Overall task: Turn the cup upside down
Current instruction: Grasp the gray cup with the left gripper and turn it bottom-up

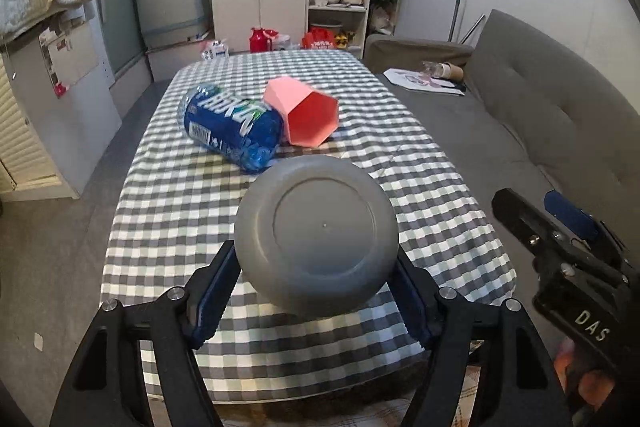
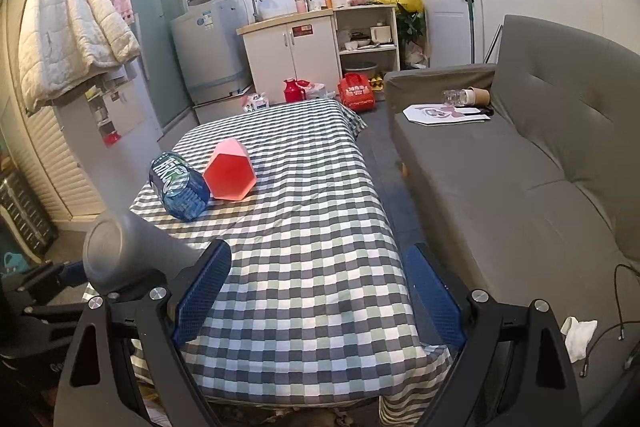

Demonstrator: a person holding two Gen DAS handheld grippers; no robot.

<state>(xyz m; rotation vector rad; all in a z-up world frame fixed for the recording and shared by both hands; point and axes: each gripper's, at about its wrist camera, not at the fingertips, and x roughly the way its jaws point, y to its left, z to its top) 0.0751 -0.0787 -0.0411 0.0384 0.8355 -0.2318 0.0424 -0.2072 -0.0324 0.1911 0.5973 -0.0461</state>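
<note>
My left gripper [image 1: 316, 267] is shut on a grey cup [image 1: 316, 235], held above the near end of the checked table [image 1: 180, 211] with its flat bottom facing the camera. The same grey cup [image 2: 124, 251] shows at the left of the right wrist view, lying roughly level in the left gripper. My right gripper [image 2: 316, 283] is open and empty above the table's near right part; it also shows at the right edge of the left wrist view [image 1: 560, 243].
A blue-labelled water bottle [image 1: 230, 125] lies on its side mid-table, touching a pink hexagonal cup [image 1: 304, 113] also on its side. A grey sofa [image 2: 520, 187] runs along the table's right. Cabinets and a washing machine stand at the far wall.
</note>
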